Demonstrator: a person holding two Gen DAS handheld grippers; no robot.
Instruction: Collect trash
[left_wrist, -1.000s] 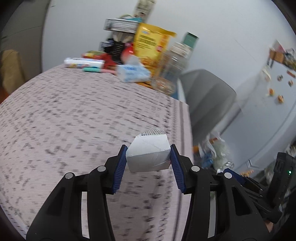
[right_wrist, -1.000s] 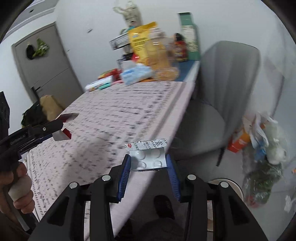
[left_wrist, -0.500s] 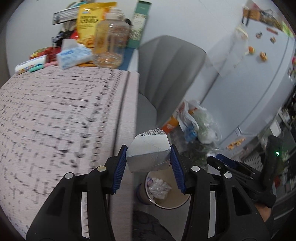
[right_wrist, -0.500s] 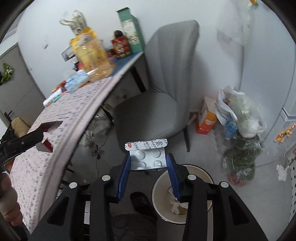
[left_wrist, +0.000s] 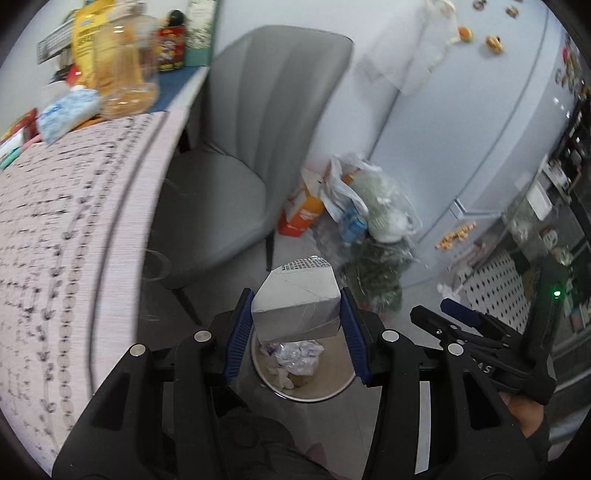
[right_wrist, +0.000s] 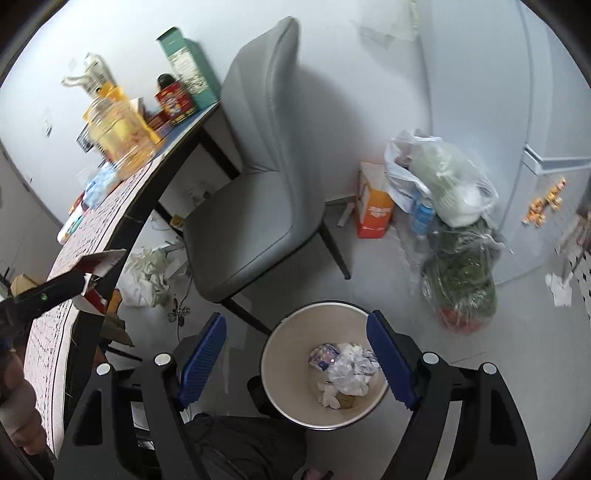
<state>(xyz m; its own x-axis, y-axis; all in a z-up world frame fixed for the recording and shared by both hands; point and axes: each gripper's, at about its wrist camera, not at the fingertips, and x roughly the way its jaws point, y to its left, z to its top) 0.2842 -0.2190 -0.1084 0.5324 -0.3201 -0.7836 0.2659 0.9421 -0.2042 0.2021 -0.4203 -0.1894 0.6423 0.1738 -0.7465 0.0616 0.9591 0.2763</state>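
Note:
My left gripper (left_wrist: 295, 325) is shut on a small white carton (left_wrist: 297, 301) and holds it above the round waste bin (left_wrist: 332, 391) on the floor. The carton also shows in the right wrist view (right_wrist: 98, 262), red and white, at the table edge. My right gripper (right_wrist: 295, 360) is open and empty, right over the bin (right_wrist: 280, 369). The bin holds crumpled paper and wrappers (right_wrist: 347, 365). The right gripper also shows in the left wrist view (left_wrist: 454, 317).
A grey chair (right_wrist: 258, 177) stands beside the bin. The table with a patterned cloth (left_wrist: 55, 229) is on the left, with bottles and packets (left_wrist: 114, 74) at its far end. Plastic bags and an orange box (right_wrist: 436, 206) stand against the wall. A fridge (left_wrist: 480, 110) is at the right.
My right gripper has opened and the pill blister pack it held is gone from it. Both grippers have moved further off the table and over the bin. The left still holds the carton.

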